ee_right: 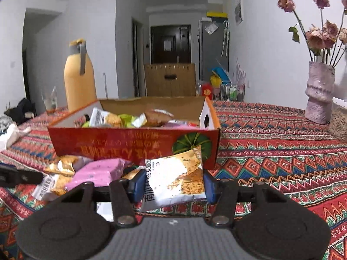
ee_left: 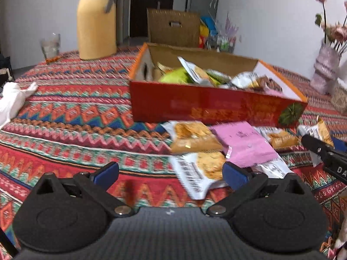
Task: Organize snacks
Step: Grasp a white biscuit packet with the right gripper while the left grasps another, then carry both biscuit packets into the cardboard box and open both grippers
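Observation:
An open red and orange cardboard box (ee_left: 208, 106) holds several snack packets and stands on the patterned tablecloth; it also shows in the right wrist view (ee_right: 130, 143). In front of it lies a pile of packets: a pink packet (ee_left: 243, 145), an orange cracker packet (ee_left: 193, 136) and a white cracker packet (ee_left: 199, 171). My left gripper (ee_left: 171, 173) is open and empty, just short of the pile. My right gripper (ee_right: 173, 184) is shut on a white and orange cracker packet (ee_right: 175, 179), held in front of the box's near wall. The right gripper's finger shows at the left view's right edge (ee_left: 321, 149).
A yellow thermos (ee_left: 95, 21) and a drinking glass (ee_left: 51, 45) stand at the back left. A white cloth (ee_left: 13, 101) lies at the left edge. A pink vase with dried roses (ee_right: 318, 95) stands at the back right, next to a container of seeds (ee_right: 338, 121).

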A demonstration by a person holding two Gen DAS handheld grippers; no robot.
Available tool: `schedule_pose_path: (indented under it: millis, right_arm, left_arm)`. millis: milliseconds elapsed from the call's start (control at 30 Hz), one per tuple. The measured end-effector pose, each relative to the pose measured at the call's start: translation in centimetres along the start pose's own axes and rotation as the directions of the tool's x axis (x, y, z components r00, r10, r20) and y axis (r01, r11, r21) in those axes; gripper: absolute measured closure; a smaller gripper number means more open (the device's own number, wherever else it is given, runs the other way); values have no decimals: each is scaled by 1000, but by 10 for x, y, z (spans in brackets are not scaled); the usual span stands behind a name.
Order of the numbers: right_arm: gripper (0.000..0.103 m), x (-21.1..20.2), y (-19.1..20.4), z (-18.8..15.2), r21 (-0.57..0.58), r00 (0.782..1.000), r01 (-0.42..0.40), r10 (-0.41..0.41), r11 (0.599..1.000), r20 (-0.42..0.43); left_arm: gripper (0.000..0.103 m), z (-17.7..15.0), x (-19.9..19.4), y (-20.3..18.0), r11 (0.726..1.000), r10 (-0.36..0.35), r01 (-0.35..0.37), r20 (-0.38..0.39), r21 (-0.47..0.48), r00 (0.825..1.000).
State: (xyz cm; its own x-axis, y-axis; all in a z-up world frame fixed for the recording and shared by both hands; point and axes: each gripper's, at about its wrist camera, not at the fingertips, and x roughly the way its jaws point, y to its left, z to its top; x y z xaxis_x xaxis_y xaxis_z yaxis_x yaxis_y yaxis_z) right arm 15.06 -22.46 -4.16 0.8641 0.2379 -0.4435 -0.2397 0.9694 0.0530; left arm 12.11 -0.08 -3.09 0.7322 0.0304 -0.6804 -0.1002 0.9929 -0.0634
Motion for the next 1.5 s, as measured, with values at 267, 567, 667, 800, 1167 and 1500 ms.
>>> schedule_pose_path:
  millis: [267,567,667,800,1167,1500]
  right_arm:
    - [50,-13,-4,-1,18,999,-30,29,999,46]
    - [49,-19,-6,-1,27,996,-56,54,998,78]
    - [49,-19,-5,-1,27,995,-58,56,998,81]
    - [49,-18,-5,-2,28,996,-54,52,998,76]
    - [49,-16,-3,-3,18,996,-47,46,999,73]
    - [49,-16,0,-3,2,995,-55,54,999,78]
  left_arm:
    - [0,2,29,-40,997,70,-66,-92,43,993]
    - [8,3,33,-38,994,105,-106,-67,-7,992]
    - [32,1,25,-40,997,77,-77,-41,2,996]
    - [36,-5,16,-32,999,37,-37,-28,-9,999]
    - [46,-18,-3,-20,1000,9,-10,7,4,1000]
    - [47,-19,-38,-10,1000,-27,25,103,15,994]
